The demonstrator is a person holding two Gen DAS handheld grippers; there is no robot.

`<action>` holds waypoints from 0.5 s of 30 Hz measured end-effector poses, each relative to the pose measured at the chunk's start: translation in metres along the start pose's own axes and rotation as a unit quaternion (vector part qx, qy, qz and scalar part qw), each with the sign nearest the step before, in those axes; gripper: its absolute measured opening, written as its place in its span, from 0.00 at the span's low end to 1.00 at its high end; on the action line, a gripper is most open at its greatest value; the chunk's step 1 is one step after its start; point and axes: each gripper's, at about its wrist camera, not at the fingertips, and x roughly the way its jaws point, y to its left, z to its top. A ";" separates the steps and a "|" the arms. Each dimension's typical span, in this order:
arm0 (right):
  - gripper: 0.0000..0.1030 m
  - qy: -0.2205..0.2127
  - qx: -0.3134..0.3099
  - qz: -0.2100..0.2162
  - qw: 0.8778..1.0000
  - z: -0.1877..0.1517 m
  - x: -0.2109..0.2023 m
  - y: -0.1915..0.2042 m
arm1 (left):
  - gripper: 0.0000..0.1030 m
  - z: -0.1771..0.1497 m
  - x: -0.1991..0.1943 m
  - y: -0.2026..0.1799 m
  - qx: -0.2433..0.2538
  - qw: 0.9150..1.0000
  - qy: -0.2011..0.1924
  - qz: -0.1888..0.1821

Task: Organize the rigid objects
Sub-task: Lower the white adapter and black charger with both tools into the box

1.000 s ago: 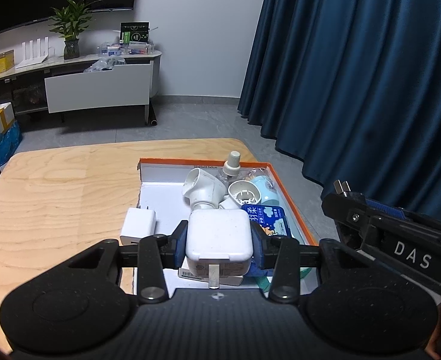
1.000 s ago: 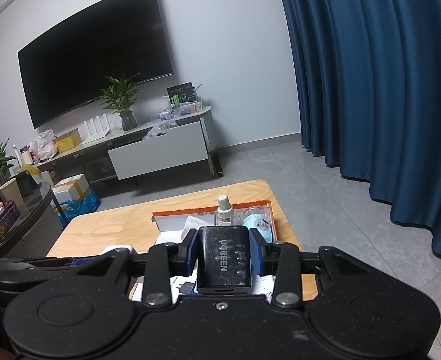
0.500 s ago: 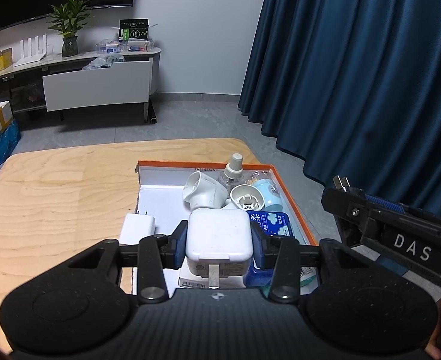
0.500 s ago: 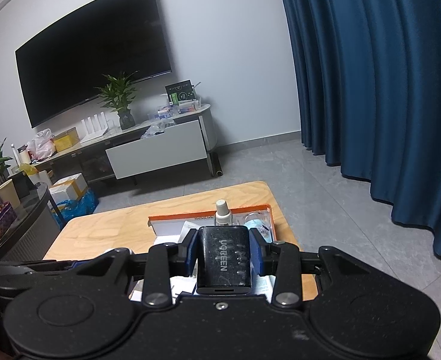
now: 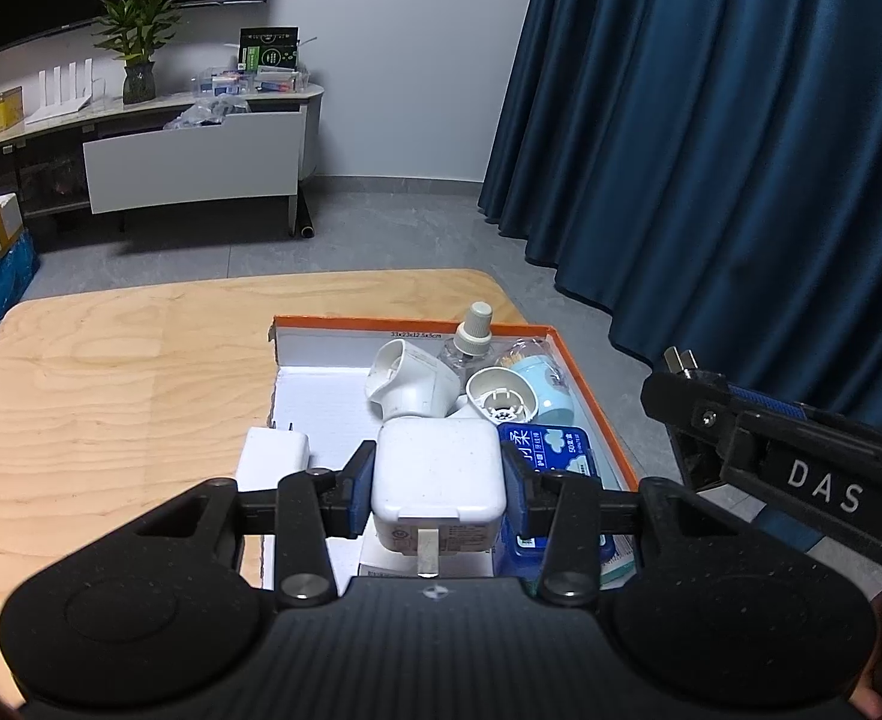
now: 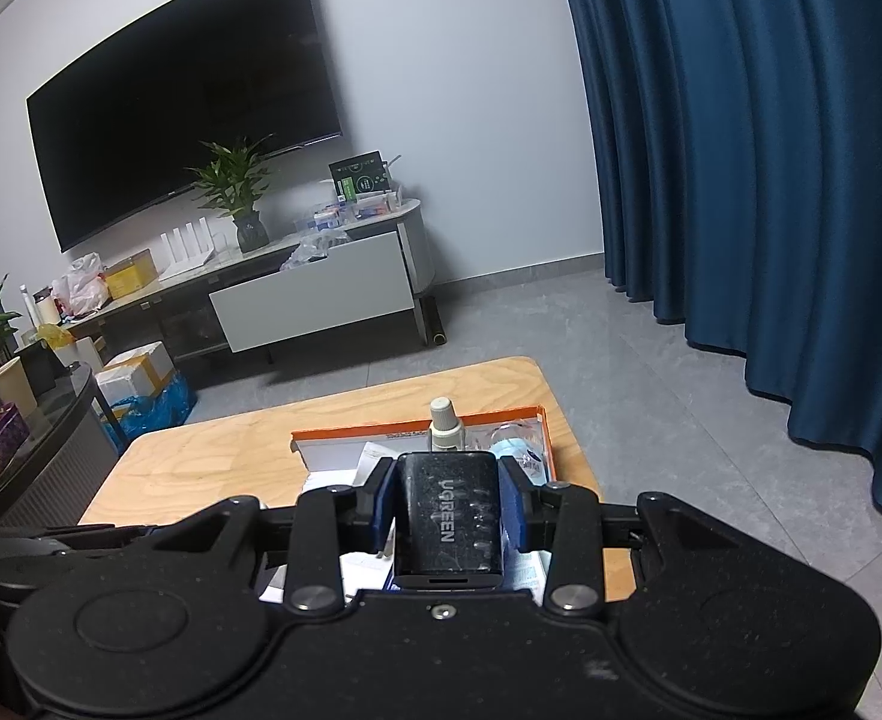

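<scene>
My left gripper [image 5: 438, 483] is shut on a white power adapter [image 5: 438, 477] and holds it above the near end of an orange-rimmed box [image 5: 597, 396]. The box holds a white plug-in device [image 5: 408, 384], a small clear bottle [image 5: 474, 336], a light blue cup [image 5: 546, 387], a round white cap [image 5: 501, 396] and a blue tissue pack [image 5: 555, 450]. A second white charger [image 5: 273, 456] lies by the box's left side. My right gripper [image 6: 448, 510] is shut on a black UGREEN charger [image 6: 448, 516], held above the same box [image 6: 357, 435].
The box sits at the right end of a wooden table [image 5: 111, 396]. The right gripper's body [image 5: 801, 468] shows at the right of the left wrist view. A blue curtain [image 5: 711, 150], a TV cabinet [image 5: 189, 162] and grey floor lie beyond.
Both grippers have risen and drawn back a little with their chargers still held; the box looks smaller and farther in both views.
</scene>
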 end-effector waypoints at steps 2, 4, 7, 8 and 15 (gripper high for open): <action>0.43 0.002 0.002 0.001 1.000 -0.003 0.002 0.000 | 0.41 0.001 0.001 0.000 0.000 1.000 0.001 0.000; 0.43 0.003 0.001 0.000 1.000 -0.003 0.003 0.000 | 0.41 0.001 0.002 0.000 0.000 1.000 0.002 -0.002; 0.43 0.004 0.002 0.001 1.000 -0.005 0.004 -0.001 | 0.41 0.002 0.005 -0.001 0.001 1.000 0.004 -0.003; 0.43 0.005 0.002 0.002 1.000 -0.007 0.005 -0.001 | 0.41 0.003 0.006 -0.001 0.001 1.000 0.005 -0.004; 0.43 0.008 0.000 0.003 1.000 -0.011 0.007 0.000 | 0.41 0.004 0.011 0.000 0.000 1.000 0.007 -0.004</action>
